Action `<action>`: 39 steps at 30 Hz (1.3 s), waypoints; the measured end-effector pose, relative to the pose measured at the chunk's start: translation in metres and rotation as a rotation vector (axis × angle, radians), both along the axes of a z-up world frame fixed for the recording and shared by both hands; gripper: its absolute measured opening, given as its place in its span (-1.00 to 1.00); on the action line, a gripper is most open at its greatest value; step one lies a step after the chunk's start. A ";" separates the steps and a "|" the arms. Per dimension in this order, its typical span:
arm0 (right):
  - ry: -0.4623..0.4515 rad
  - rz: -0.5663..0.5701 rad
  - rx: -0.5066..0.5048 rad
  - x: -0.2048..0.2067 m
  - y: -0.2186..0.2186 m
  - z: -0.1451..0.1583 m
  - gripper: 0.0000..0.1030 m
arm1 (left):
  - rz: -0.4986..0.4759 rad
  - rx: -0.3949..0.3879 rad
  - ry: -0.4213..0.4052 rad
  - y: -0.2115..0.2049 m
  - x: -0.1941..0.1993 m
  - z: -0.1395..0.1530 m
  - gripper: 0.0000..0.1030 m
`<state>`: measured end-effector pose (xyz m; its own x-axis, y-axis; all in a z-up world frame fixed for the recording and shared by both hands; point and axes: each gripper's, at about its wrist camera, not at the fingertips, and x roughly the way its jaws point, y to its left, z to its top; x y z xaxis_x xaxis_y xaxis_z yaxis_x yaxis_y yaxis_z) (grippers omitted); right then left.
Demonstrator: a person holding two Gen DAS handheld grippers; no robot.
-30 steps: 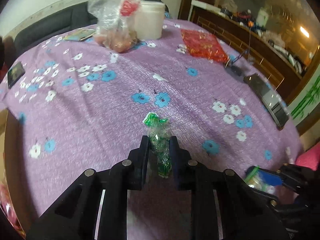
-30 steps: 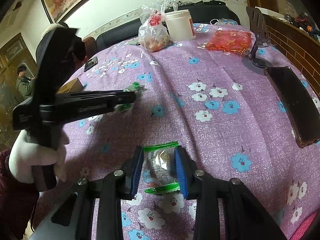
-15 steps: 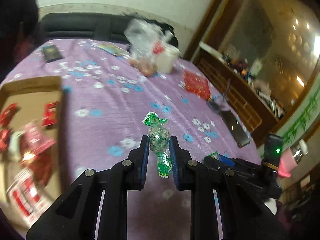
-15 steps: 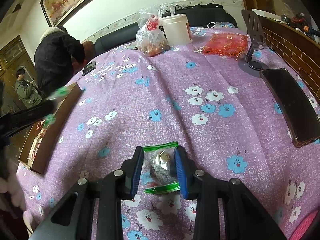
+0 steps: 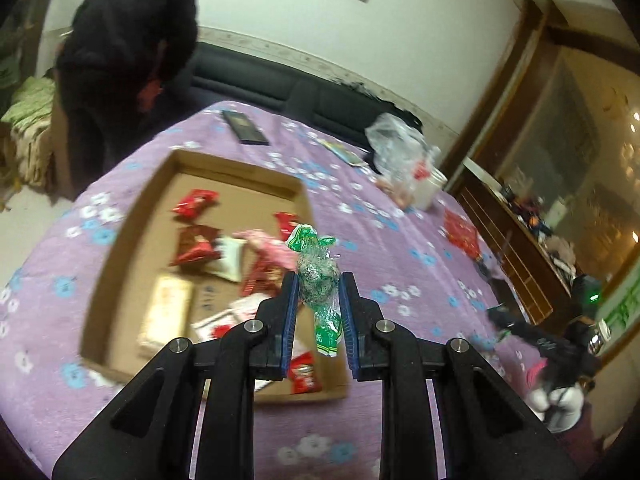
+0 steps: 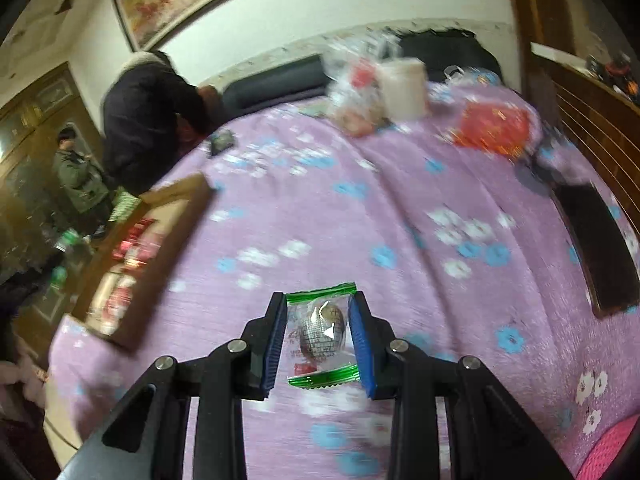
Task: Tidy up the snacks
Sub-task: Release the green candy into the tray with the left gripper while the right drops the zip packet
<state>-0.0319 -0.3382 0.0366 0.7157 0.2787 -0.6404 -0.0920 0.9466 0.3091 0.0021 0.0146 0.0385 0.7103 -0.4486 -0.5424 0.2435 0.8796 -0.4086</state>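
My left gripper (image 5: pixel 318 292) is shut on a twisted green-wrapped snack (image 5: pixel 318 276) and hangs over the near right part of a shallow cardboard box (image 5: pixel 120 248). Several red, pink and white snack packets (image 5: pixel 196 246) lie in that box. My right gripper (image 6: pixel 322 334) is shut on a clear packet with green ends (image 6: pixel 322 330), a round snack inside it, above the purple flowered tablecloth (image 6: pixel 360 220). In the right wrist view the cardboard box (image 6: pixel 176 224) sits at the left table edge.
At the far side stand a white tub (image 6: pixel 402 88), a clear plastic bag (image 5: pixel 394 156) and a red packet (image 6: pixel 492 128). A dark phone (image 6: pixel 592 248) lies at the right, another dark one (image 5: pixel 246 128) far left. A person in a black coat (image 5: pixel 124 52) bends beside the table.
My left gripper has swung left with the green snack, from over bare cloth to over the cardboard box. My right gripper has lifted a little with its packet; the view is blurred.
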 end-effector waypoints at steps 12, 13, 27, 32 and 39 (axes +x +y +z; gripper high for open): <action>0.019 0.270 0.107 0.068 0.115 0.060 -0.33 | 0.054 -0.041 0.058 0.049 0.012 -0.030 -0.61; 0.029 0.279 0.103 0.077 0.125 0.058 -0.33 | 0.052 -0.031 0.059 0.051 0.015 -0.031 -0.61; 0.190 0.321 -0.061 0.182 0.247 -0.008 -0.33 | 0.043 0.028 0.114 0.058 0.059 -0.050 -0.61; 0.192 0.305 -0.094 0.201 0.260 -0.023 -0.33 | 0.044 0.020 0.101 0.058 0.057 -0.047 -0.61; 0.153 0.295 -0.105 0.214 0.265 -0.028 -0.30 | 0.062 0.058 0.087 0.047 0.049 -0.039 -0.61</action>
